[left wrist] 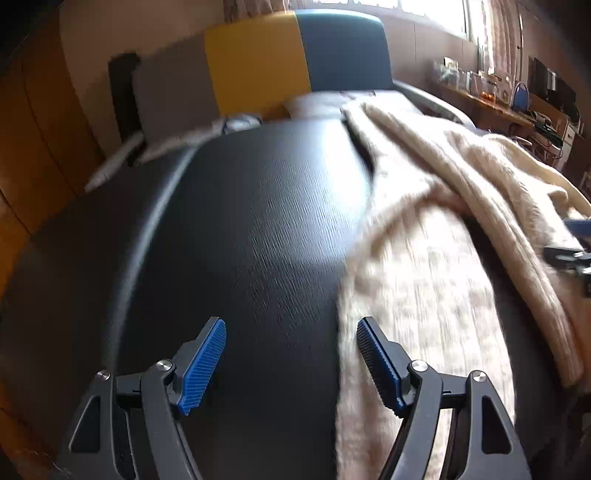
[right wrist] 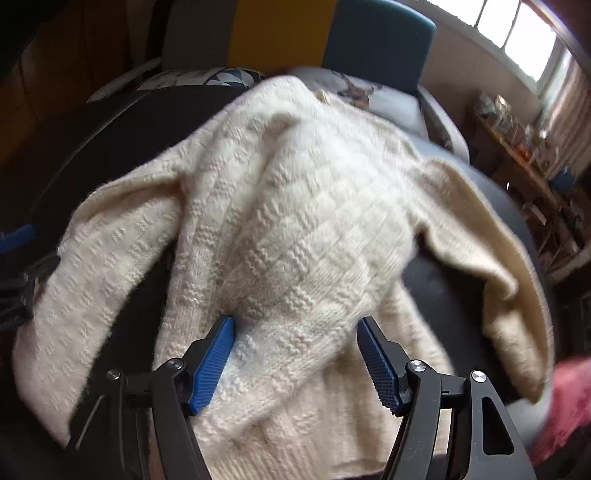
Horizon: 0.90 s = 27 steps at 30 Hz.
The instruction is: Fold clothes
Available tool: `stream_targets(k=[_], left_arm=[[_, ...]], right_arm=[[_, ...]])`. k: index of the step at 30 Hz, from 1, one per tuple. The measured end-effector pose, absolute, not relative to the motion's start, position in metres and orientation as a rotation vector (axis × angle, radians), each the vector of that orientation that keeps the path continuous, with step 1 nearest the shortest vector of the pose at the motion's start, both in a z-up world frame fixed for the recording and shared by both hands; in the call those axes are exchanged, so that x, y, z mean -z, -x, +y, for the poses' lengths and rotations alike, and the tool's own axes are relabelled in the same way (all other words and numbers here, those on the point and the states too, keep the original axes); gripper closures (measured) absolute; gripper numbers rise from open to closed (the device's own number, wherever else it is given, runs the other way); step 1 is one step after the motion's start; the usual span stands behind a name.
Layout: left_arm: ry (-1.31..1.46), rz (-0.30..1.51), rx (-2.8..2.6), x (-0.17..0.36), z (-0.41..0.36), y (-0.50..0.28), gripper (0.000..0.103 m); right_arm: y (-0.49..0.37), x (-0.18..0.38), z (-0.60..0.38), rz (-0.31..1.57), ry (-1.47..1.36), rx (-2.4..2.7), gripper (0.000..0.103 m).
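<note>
Ahead of me stands a padded headboard (left wrist: 295,55) in grey, yellow and teal panels. Daylight pours through a bright window (right wrist: 517,26) on my right, above a cluttered wooden shelf (left wrist: 491,103). Orange-brown wooden doors (left wrist: 37,129) line my left.

A cream knitted sweater (right wrist: 295,206), thick and fuzzy with a basket-weave pattern of small raised blocks, lies rumpled and unfolded on a black textured surface (left wrist: 266,229). In the right wrist view its body fills the centre, bunched into a soft ridge running from 12 toward 6 o'clock; one sleeve (right wrist: 92,288) trails down toward 8 o'clock, while another part of the knit drapes off toward 4 o'clock. In the left wrist view the sweater (left wrist: 436,236) covers the side from 1 to 5 o'clock, long folds crossing it.
</note>
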<state>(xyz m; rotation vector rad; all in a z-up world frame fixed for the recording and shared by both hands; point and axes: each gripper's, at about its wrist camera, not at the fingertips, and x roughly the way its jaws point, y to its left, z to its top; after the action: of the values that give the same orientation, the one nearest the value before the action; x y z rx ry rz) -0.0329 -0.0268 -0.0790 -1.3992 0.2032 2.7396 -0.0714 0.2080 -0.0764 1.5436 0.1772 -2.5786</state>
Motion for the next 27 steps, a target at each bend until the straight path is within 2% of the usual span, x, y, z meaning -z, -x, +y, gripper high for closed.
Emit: stream_targets(k=[4,5,6,8,14,17,20,25,27], left_arm=[[1.432,0.002,-2.704,0.081,-0.031,0.032,0.028],[1.432,-0.013,-2.680,0.080,-0.029,0.033,0.035],[1.424,0.008,-2.647,0.078,-0.025,0.033,0.047],[1.404,-0.001,-2.595,0.075,-0.019,0.033,0.056],[1.389,-0.117,-2.498,0.074,-0.014,0.037,0.051],[1.345,0.052,-2.518,0.076,0.004,0.029,0.053],[1.298,0.160,-2.481,0.075,0.020,0.022,0.090],[1.316,0.258,-2.454,0.068,0.024,0.029,0.094],[1.291,0.381,-2.481,0.058,0.021,0.034,0.094]], right_arm=[[0.077,0.084,0.225,-0.048,-1.589,2.547,0.029],[0.076,0.086,0.227,-0.077,-1.589,2.545,0.027],[0.075,0.086,0.229,-0.102,-1.587,2.545,0.027],[0.070,0.088,0.228,-0.116,-1.575,2.549,0.027],[0.066,0.090,0.232,-0.125,-1.561,2.570,0.026],[0.067,0.090,0.226,-0.124,-1.555,2.583,0.026],[0.064,0.088,0.224,-0.130,-1.555,2.596,0.025],[0.060,0.087,0.224,-0.146,-1.563,2.607,0.025],[0.061,0.087,0.225,-0.148,-1.566,2.605,0.025]])
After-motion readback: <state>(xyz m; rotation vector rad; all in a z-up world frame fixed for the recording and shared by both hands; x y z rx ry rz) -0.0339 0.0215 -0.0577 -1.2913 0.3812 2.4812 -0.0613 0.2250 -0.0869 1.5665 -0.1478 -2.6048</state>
